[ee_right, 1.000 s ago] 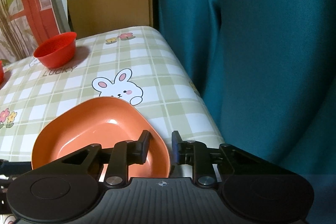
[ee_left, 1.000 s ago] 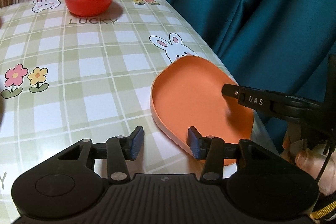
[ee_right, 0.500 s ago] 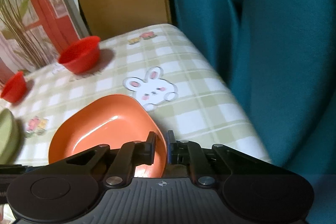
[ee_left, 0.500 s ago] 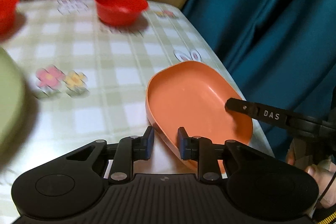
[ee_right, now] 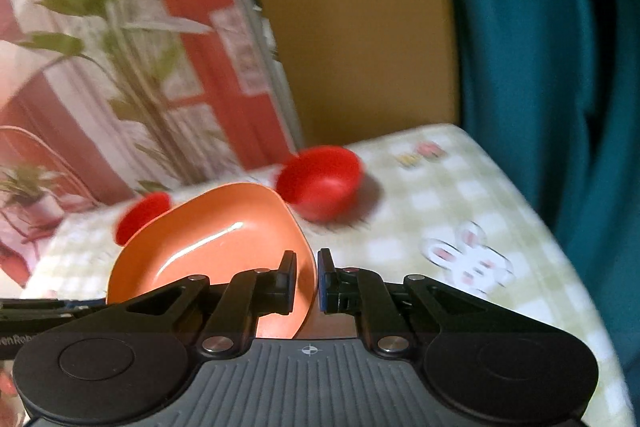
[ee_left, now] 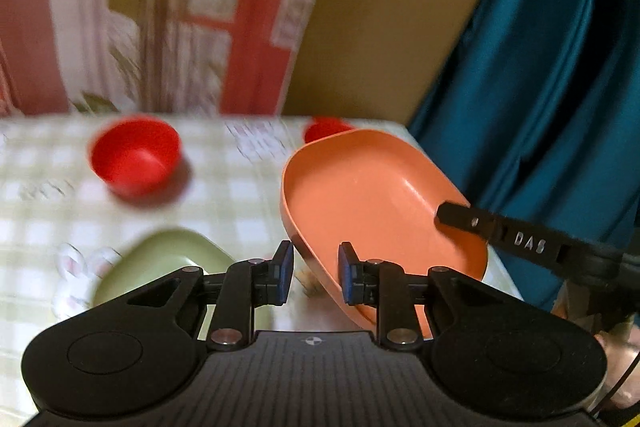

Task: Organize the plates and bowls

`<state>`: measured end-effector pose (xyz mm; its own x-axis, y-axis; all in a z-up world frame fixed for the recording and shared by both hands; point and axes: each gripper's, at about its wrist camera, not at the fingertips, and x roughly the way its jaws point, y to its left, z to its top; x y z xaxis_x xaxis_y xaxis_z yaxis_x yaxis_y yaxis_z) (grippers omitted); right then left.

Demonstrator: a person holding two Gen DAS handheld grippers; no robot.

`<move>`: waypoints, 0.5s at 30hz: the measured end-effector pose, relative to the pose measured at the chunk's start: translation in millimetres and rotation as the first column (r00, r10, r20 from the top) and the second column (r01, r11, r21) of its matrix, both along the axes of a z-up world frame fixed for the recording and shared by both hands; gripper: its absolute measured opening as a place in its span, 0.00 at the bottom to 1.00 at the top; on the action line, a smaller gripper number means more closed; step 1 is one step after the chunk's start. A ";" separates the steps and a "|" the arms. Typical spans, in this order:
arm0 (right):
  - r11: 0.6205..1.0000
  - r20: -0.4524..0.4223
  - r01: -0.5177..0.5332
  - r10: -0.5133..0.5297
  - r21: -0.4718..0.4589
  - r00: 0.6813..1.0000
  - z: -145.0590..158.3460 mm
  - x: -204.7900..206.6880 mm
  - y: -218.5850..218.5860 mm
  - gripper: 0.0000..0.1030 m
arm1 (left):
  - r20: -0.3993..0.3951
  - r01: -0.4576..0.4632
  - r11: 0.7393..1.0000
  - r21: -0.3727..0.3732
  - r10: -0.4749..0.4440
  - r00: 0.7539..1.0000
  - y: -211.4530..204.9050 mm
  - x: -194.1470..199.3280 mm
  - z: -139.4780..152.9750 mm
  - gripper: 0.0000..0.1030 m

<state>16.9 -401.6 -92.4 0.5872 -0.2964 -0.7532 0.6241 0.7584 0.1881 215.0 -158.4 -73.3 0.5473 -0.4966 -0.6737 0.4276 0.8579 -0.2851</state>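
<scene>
Left wrist view: the orange plate is lifted off the table, tilted, and held at two rim points. The left gripper has a narrow gap w/ the near-left rim between its jaws; jaws were just closing, then settled. I judge it grips the rim. The right gripper pinches the opposite rim, jaws nearly together, clamped on it.

The plate's long axis runs approx. away from the left gripper, toward the far table edge. The green plate lies on the table just left of and below the left gripper, so the left hand is nearer to it. Probably the next move is carrying the orange plate leftward and down, to stack on the green one. Two red bowls stand farther back, well apart.
</scene>
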 end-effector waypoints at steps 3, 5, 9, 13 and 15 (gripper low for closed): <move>0.999 0.051 -0.038 0.038 -0.004 0.998 17.3 29.7 19.5 0.10 | 0.039 -0.024 1.000 -0.003 0.024 0.999 24.6 7.5 21.0 0.25; 0.999 0.076 -0.054 0.054 -0.003 0.996 22.0 43.1 27.9 0.10 | 0.066 -0.036 0.999 0.001 0.036 0.997 36.3 11.8 29.2 0.25; 0.997 0.102 -0.080 0.080 -0.005 0.992 23.6 65.4 41.5 0.10 | 0.085 -0.084 0.996 0.023 0.082 0.993 60.1 22.9 27.8 0.25; 0.991 0.089 -0.134 0.135 -0.016 0.987 7.8 96.2 67.1 0.10 | 0.036 -0.124 0.992 0.028 0.123 0.992 85.2 33.3 9.3 0.25; 0.987 0.064 -0.162 0.162 -0.008 0.985 -3.6 106.1 73.6 0.10 | 0.011 -0.127 0.991 0.044 0.126 0.992 94.4 34.4 -3.3 0.25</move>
<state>123.1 -328.0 -96.0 0.6748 -0.1958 -0.7115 0.4799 0.8489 0.2215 249.4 -64.0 -76.6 0.6094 -0.3925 -0.6889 0.3169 0.9170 -0.2422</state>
